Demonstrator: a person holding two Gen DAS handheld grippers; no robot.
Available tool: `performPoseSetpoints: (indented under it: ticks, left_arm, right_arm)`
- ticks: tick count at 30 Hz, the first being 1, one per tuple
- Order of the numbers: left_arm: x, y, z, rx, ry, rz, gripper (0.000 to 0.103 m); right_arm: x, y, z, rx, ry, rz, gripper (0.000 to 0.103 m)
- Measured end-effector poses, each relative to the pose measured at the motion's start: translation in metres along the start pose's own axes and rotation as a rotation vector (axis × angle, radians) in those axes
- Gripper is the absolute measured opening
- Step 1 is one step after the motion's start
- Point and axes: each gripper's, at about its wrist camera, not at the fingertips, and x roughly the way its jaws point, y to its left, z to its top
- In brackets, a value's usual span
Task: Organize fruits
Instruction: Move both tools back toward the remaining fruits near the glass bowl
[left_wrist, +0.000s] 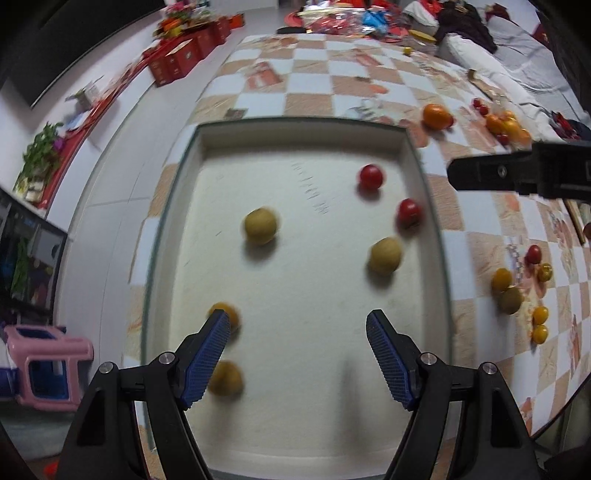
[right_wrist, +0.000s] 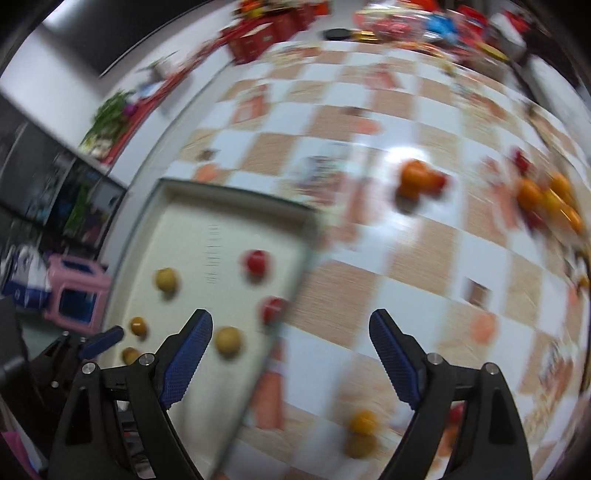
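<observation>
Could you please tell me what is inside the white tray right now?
The white tray holds two red fruits, two larger yellow-green ones, and two small yellow ones near the left gripper, whose finger partly covers one. Motion blur hides finer detail.

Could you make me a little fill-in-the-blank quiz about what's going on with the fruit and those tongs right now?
1. The white tray holds ___ fruits in all.
2. Two fruits in the tray are ___ in colour, near its right wall.
3. The left tongs are open and hold ___.
4. The right tongs hover over the ___ tablecloth, beside the tray.

Missing words: six; red; nothing; checkered
</observation>
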Motion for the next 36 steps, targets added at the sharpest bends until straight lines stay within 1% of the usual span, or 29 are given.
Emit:
performPoseSetpoints:
  ticks: [7,11,14,18,20,23,28,34,36]
  left_arm:
    - [-0.011,-0.063,0.031,0.152,-0.049,-0.092,0.077]
    - [-0.009,-0.114,0.042,0.293,-0.067,-0.151,0.077]
    - [-0.001,-0.152,0.048,0.389,-0.063,-0.181,0.077]
    - [0.009,-0.191,0.050,0.474,-0.046,-0.224,0.077]
    - [0.015,-0.207,0.048,0.508,-0.032,-0.228,0.077]
    - [0.024,-0.222,0.046,0.536,-0.018,-0.230,0.077]
    - [0.038,-0.235,0.046,0.539,0.005,-0.218,0.077]
    - [0.045,-0.243,0.049,0.525,0.002,-0.210,0.077]
    - [0.047,-0.244,0.052,0.506,0.000,-0.207,0.077]
  right_arm:
    - [-0.025,-0.098,-0.040,0.221,-0.001,-0.122,0.089]
    - [-0.040,-0.149,-0.069,0.339,-0.002,-0.181,0.089]
    - [-0.046,-0.177,-0.086,0.404,-0.002,-0.201,0.089]
    - [-0.052,-0.203,-0.103,0.465,-0.006,-0.211,0.089]
    - [-0.054,-0.212,-0.107,0.484,-0.009,-0.208,0.089]
    - [-0.056,-0.224,-0.112,0.505,-0.017,-0.204,0.089]
    - [-0.055,-0.239,-0.114,0.524,-0.020,-0.192,0.089]
    - [-0.047,-0.251,-0.100,0.480,-0.014,-0.200,0.089]
    - [-0.043,-0.257,-0.093,0.465,-0.010,-0.207,0.089]
